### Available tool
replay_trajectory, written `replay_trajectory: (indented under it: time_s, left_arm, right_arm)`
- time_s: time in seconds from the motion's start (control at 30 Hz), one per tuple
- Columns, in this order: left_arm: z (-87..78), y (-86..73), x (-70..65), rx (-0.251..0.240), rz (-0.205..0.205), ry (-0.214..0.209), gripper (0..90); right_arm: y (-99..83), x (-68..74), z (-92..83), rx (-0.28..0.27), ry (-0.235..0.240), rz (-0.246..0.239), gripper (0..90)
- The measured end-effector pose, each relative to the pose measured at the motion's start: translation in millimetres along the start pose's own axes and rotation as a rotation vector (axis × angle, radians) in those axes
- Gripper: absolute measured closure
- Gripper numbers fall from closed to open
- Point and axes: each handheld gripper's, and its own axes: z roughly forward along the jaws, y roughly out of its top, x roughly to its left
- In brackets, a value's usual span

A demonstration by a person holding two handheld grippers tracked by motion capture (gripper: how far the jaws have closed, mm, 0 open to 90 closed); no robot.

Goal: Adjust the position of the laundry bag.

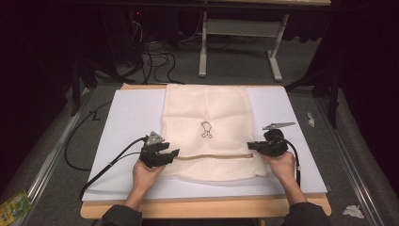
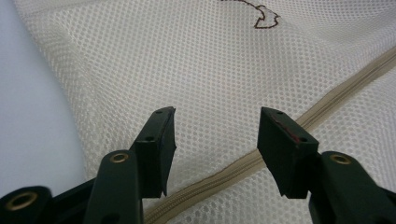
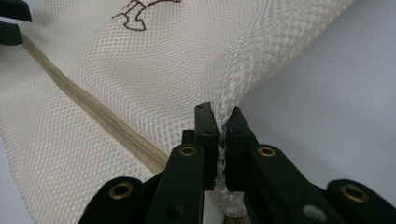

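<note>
A cream mesh laundry bag (image 1: 207, 110) lies flat on the white board (image 1: 127, 117), with a beige zipper (image 1: 211, 156) running across its near part and a small brown drawing (image 1: 206, 129) at its middle. My left gripper (image 1: 175, 152) hovers at the bag's left edge by the zipper; in the left gripper view its jaws (image 2: 217, 128) stand open over the mesh (image 2: 210, 60) and the zipper (image 2: 327, 102), gripping nothing. My right gripper (image 1: 249, 145) is at the bag's right edge; in the right gripper view (image 3: 219, 123) it is shut on a pinched fold of mesh (image 3: 229, 93) just above the zipper (image 3: 93, 107).
The white board rests on a wooden table (image 1: 202, 207) whose front edge is near the person. Black cables (image 1: 101, 165) trail left off the board. A table frame (image 1: 240, 33) and cables lie on the floor beyond. A green packet (image 1: 11, 207) and crumpled paper (image 1: 353, 211) lie on the floor.
</note>
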Motion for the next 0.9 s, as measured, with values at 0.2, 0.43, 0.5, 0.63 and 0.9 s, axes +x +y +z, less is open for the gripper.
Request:
replay_trajectory:
  time_s: [0.2,0.43,0.5,0.63,0.9]
  left_arm:
    - [-0.9,0.8,-3.0,-0.005,-0.011,-0.031,47.9]
    - [-2.1,2.2,-6.2,-0.026,-0.025,-0.064,48.7]
    - [-3.4,3.7,-7.7,-0.028,-0.016,-0.061,49.1]
    - [-3.7,11.4,-19.6,-0.026,0.037,-0.042,50.0]
    - [7.7,30.0,-45.9,-0.026,0.079,-0.086,50.1]
  right_arm:
    - [3.9,1.8,-2.2,-0.008,0.001,-0.008,88.1]
    - [4.5,1.1,-3.5,-0.017,0.023,0.005,88.1]
    - [4.6,1.6,-3.0,-0.015,0.024,0.005,88.1]
    - [5.3,2.0,-2.6,-0.019,0.025,-0.002,88.1]
    - [7.3,3.6,-5.4,-0.024,0.034,-0.003,88.1]
